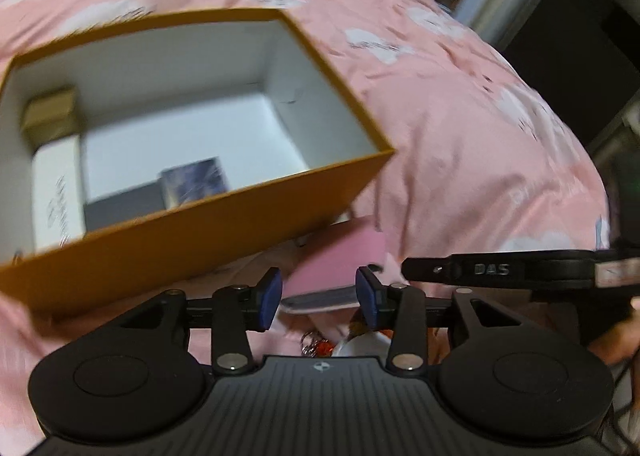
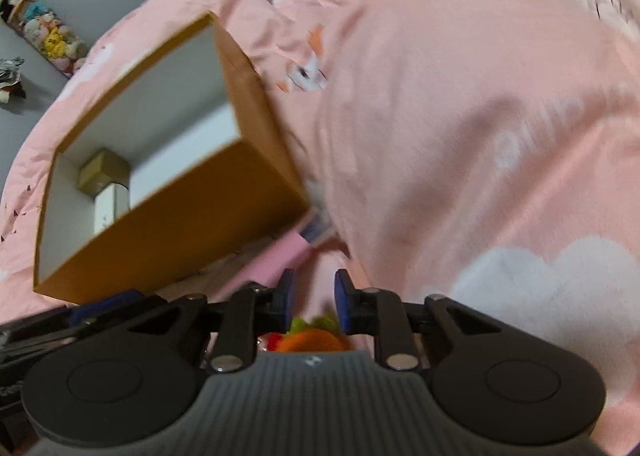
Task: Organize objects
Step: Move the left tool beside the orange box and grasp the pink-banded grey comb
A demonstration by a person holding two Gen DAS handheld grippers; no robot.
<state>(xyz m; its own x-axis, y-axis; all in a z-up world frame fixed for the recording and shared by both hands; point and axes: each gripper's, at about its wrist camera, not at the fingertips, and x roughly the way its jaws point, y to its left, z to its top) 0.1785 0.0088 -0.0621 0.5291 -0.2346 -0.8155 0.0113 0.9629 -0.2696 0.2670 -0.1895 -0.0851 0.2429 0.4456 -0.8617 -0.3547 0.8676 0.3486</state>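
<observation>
An open orange box (image 1: 192,232) with a white inside lies on the pink bedspread; it also shows in the right wrist view (image 2: 180,232). Inside are a gold box (image 1: 50,115), a white box (image 1: 56,191) and a small bluish box (image 1: 196,183). A pink flat box (image 1: 336,260) lies just in front of the orange box. My left gripper (image 1: 318,296) is open and empty just above the pink box. My right gripper (image 2: 314,298) is open and empty beside it, over an orange and green toy (image 2: 312,336). The pink box also shows in the right wrist view (image 2: 276,260).
A keyring and a small white item (image 1: 340,344) lie under my left gripper. The right gripper's arm (image 1: 500,270) crosses the left view at right. Plush toys (image 2: 44,31) lie on the floor at far left. Dark furniture stands beyond the bed.
</observation>
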